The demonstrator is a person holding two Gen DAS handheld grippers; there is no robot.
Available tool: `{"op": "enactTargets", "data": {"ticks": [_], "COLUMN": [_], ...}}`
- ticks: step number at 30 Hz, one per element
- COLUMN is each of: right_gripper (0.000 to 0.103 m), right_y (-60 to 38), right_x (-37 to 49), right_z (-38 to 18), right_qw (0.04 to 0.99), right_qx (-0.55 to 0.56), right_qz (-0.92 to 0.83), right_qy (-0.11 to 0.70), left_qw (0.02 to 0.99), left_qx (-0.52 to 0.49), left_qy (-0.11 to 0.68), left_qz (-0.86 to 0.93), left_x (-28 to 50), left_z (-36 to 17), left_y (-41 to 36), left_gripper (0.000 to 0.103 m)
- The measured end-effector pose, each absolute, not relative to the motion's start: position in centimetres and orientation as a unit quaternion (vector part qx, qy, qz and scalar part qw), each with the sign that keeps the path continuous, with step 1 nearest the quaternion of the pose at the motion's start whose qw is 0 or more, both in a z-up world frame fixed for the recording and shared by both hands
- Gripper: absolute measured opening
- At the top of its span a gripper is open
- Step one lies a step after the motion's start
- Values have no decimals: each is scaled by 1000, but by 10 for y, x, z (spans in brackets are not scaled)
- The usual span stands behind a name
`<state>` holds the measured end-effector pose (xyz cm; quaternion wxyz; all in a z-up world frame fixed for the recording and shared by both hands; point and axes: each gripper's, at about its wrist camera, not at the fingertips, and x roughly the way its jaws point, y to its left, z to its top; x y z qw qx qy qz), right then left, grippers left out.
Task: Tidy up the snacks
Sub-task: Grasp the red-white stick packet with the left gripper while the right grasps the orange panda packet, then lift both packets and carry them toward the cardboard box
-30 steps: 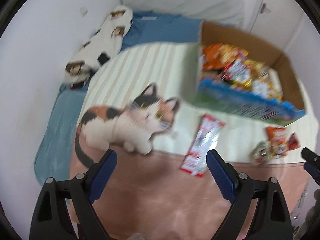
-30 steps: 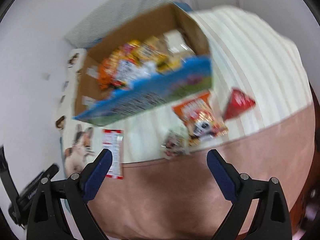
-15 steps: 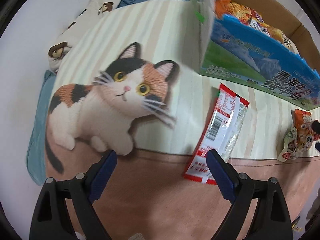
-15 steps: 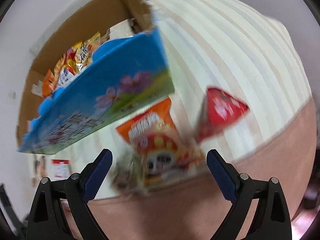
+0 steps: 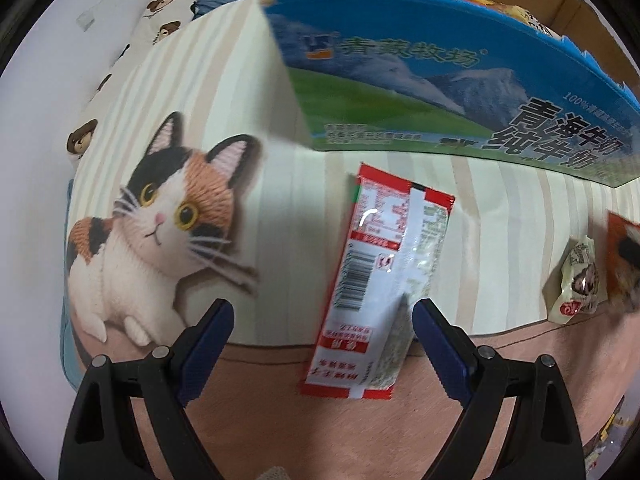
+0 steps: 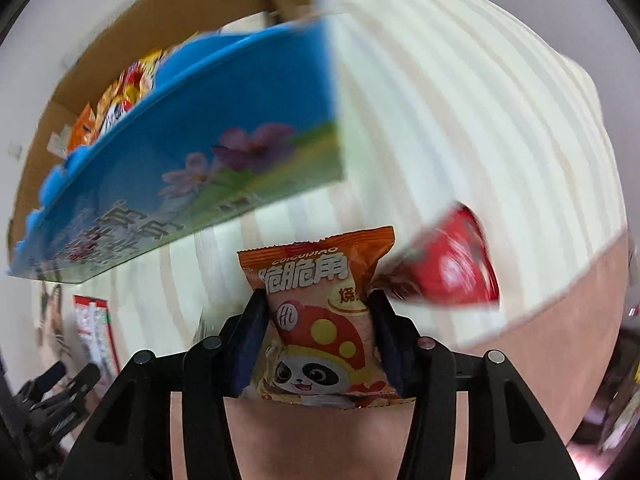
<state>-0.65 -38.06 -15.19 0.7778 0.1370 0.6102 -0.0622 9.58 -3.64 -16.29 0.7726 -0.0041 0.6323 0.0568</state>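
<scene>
My right gripper (image 6: 316, 300) is closing on an orange snack bag with a panda print (image 6: 320, 344), and both pads press its sides. A red packet (image 6: 452, 264) lies blurred just right of it. The blue-fronted cardboard box (image 6: 192, 160) holding several snack bags stands behind. My left gripper (image 5: 320, 316) is open low over a long red-and-white packet (image 5: 384, 280), which lies between the fingers, closer to the right one. The box (image 5: 400, 80) is right behind that packet. A small cream packet (image 5: 576, 284) lies further right.
Everything rests on a striped cream blanket with a cat picture (image 5: 160, 216) and a pink band (image 5: 280, 420) along the near edge. A bear-print pillow (image 5: 160, 20) lies at the far left by the wall. The left gripper's body (image 6: 52, 392) shows in the right wrist view.
Both grippers have come down toward the blanket. The right jaws have drawn in onto the orange bag. The left gripper now straddles the red-and-white packet, jaws as wide as before.
</scene>
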Motion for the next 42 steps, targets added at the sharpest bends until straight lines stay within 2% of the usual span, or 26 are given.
{"op": "enactTargets", "data": {"ticks": [7,13,15,17,19,24,27,30,35,39,42], "right_gripper": [54,55,58,64,71,71,56,54,54,61,62], "right_y": [-396,-392,-389,-387,-385,-367,-351,-334,-298,-284,-271], "right_x": [-69,-98,-98,-95,-94,-94,-98,-106,-116,-116,-117], "right_z": [-153,-185,-184,-184,-183,-180,-188,-189,-193,-207,-216], "right_qw": [752,718,720,718,720,729,727,728,716,701,697], "right_qx": [209,241,244,230,220,157,136,124,150,150,141], "right_qz": [-78,-77,-78,-74,-68,-59,-44,-22,13,10,8], "right_qy": [621,648,645,653,655,663,672,674,682,697,703], "left_qw": [761,759,762,760,755,732,720,711,702,697,697], "left_qx": [8,34,22,8,-9,-60,-83,-96,-90,-83,-69], "left_qy": [647,649,646,648,655,677,687,694,705,711,712], "left_qz": [45,45,41,38,37,47,50,56,51,51,50], "left_x": [111,118,121,120,112,82,62,48,32,29,31], "left_z": [-177,-181,-178,-174,-171,-172,-174,-176,-185,-191,-195], "left_y": [-50,-68,-63,-58,-53,-33,-27,-23,-26,-22,-25], "left_gripper": [92,90,78,53,52,52,52,52,53,56,57]}}
